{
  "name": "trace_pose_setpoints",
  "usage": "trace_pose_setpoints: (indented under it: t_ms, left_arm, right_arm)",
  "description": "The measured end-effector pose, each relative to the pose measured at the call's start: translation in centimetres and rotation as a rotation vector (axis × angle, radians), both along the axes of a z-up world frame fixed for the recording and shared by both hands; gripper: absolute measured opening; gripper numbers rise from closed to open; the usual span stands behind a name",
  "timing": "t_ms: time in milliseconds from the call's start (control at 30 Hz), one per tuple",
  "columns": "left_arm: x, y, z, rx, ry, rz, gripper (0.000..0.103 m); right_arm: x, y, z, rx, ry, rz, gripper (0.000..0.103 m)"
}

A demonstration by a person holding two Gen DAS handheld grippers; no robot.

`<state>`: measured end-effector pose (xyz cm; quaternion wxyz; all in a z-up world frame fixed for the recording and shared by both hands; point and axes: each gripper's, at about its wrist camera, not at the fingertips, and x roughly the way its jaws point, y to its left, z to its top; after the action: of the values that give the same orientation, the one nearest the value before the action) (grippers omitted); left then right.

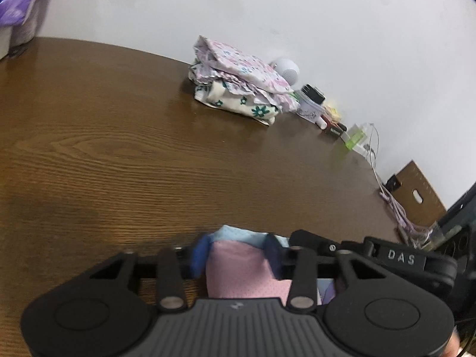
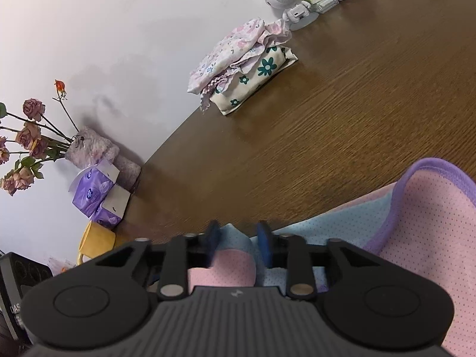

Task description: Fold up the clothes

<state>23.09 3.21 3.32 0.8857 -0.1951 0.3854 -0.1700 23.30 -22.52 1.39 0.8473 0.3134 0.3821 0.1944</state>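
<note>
Pink, light-blue dotted garment (image 2: pixel 422 223) with purple trim, white cloth (image 2: pixel 255 74) with green flowers at 12 o'clock, brown woodgrain table (image 1: pixel 119 154), purple tissue pack (image 2: pixel 95 193), yellow mug (image 2: pixel 95 239)

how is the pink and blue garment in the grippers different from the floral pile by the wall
The pink and blue garment is plain dotted mesh with purple trim; the floral pile is printed with flowers and has frilly edges. The garment lies at the near edge of the table, with cloth between the pads of the left gripper and the right gripper; the pile sits untouched, already folded and stacked, near the wall. Both rest on the same table.
</note>
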Motion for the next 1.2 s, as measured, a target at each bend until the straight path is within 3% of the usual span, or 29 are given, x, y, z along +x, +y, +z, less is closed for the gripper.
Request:
trace_pose_setpoints:
  t_ms: [100, 167, 200, 267, 300, 367, 467, 533, 567, 633, 700, 733, 767, 833, 1033, 1100, 1200]
  left_arm:
    - [-0.3, -0.3, 0.1, 0.015, -0.010, -0.013, 0.031]
    - [-0.3, 0.0, 0.1, 0.001, -0.009, -0.009, 0.034]
    - [-0.3, 0.1, 0.1, -0.010, -0.008, -0.004, 0.038]
    - [-0.3, 0.5, 0.0, -0.033, -0.004, 0.009, 0.058]
    - [-0.3, 0.8, 0.0, -0.044, -0.004, 0.020, 0.058]
    - [-0.2, 1.0, -0.1, -0.056, -0.001, 0.023, 0.058]
    - [-0.1, 0.8, -0.2, -0.058, 0.001, 0.012, 0.051]
    - [-0.1, 0.4, -0.3, -0.037, -0.004, -0.009, 0.032]
    - [-0.2, 0.3, -0.3, -0.028, -0.007, -0.014, 0.030]
    - [-0.3, 0.2, -0.2, -0.021, -0.015, -0.017, 0.030]
    - [-0.5, 0.3, -0.2, -0.030, -0.022, -0.010, 0.031]
    - [-0.7, 0.5, -0.2, -0.041, -0.021, -0.003, 0.042]
    - [-0.8, 0.8, -0.3, -0.056, -0.016, 0.007, 0.063]
    - [-1.1, 1.3, -0.4, -0.076, -0.015, 0.027, 0.071]
    - [-0.9, 1.8, -0.4, -0.097, -0.019, 0.036, 0.069]
    - [-0.9, 1.5, -0.5, -0.086, -0.019, 0.024, 0.064]
    - [-0.9, 0.9, -0.6, -0.072, -0.018, -0.008, 0.047]
  right_arm:
    - [0.2, -0.1, -0.2, 0.008, 0.011, -0.004, 0.014]
    - [0.2, -0.3, -0.4, 0.017, 0.020, -0.007, 0.014]
    - [0.2, -0.5, -0.5, 0.025, 0.022, -0.011, 0.017]
    - [0.1, -0.8, -0.7, 0.040, 0.025, -0.020, 0.031]
    - [0.0, -1.1, -0.7, 0.044, 0.022, -0.030, 0.039]
    - [-0.2, -1.3, -0.6, 0.041, 0.014, -0.040, 0.039]
    - [-0.3, -1.3, -0.8, 0.044, 0.018, -0.025, 0.039]
    - [-0.3, -0.9, -0.8, 0.036, 0.019, -0.006, 0.038]
    - [-0.3, -0.7, -0.8, 0.032, 0.016, 0.001, 0.037]
    - [-0.5, -0.5, -0.6, 0.030, 0.004, 0.011, 0.019]
    - [-0.7, -0.6, -0.5, 0.036, -0.005, 0.012, 0.018]
    - [-0.7, -0.7, -0.5, 0.037, -0.010, 0.010, 0.019]
    - [-0.8, -0.8, -0.5, 0.039, -0.014, 0.009, 0.020]
    - [-1.0, -1.1, -0.6, 0.047, -0.012, 0.007, 0.036]
    - [-1.4, -1.5, -0.5, 0.049, -0.026, 0.001, 0.039]
    - [-1.5, -1.2, -0.5, 0.047, -0.027, 0.014, 0.039]
    - [-1.7, -0.8, -0.4, 0.036, -0.030, 0.021, 0.026]
